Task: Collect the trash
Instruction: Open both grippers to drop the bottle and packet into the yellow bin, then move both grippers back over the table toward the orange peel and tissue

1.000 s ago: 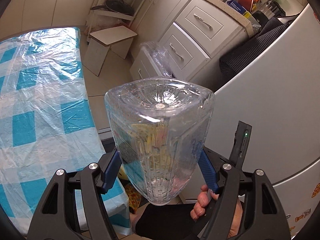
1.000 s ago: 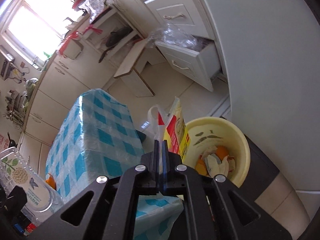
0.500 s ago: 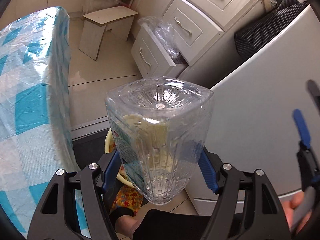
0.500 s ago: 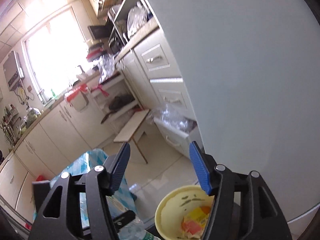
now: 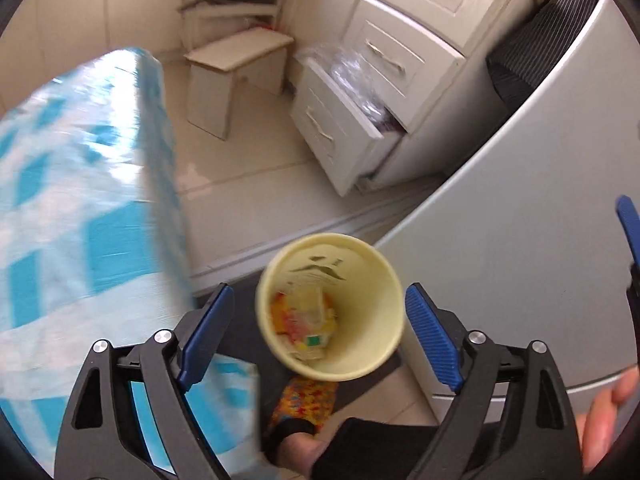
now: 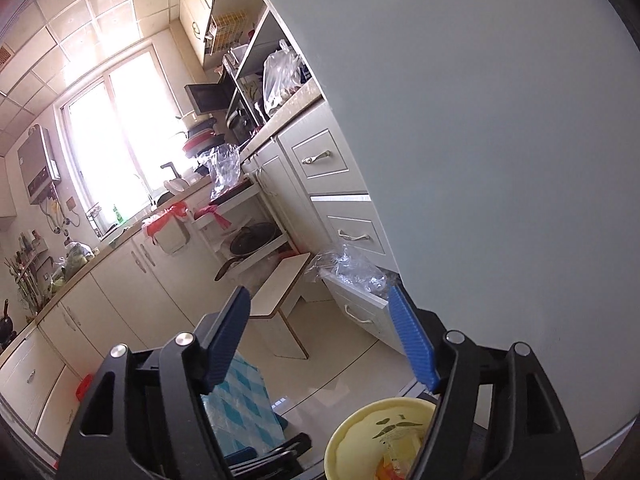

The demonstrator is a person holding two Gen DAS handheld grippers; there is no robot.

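Left claw [image 5: 316,322] spread wide, nothing between blue pads, hanging directly over yellow bin [image 5: 362,280]. Bin stands on floor beside corner of desk [image 5: 76,216] (blue-check cloth, blurred) and near white fridge [image 5: 520,216]. Clear bottle [image 5: 306,306] lies down inside bin on colourful wrappers; outline faint, hard to make out. Right claw [image 6: 320,340] also open, empty, aimed at kitchen cabinets. In right view, bin cut off by lower frame edge and partly hidden behind claw finger. Open drawer [image 5: 340,128] holds crumpled plastic.
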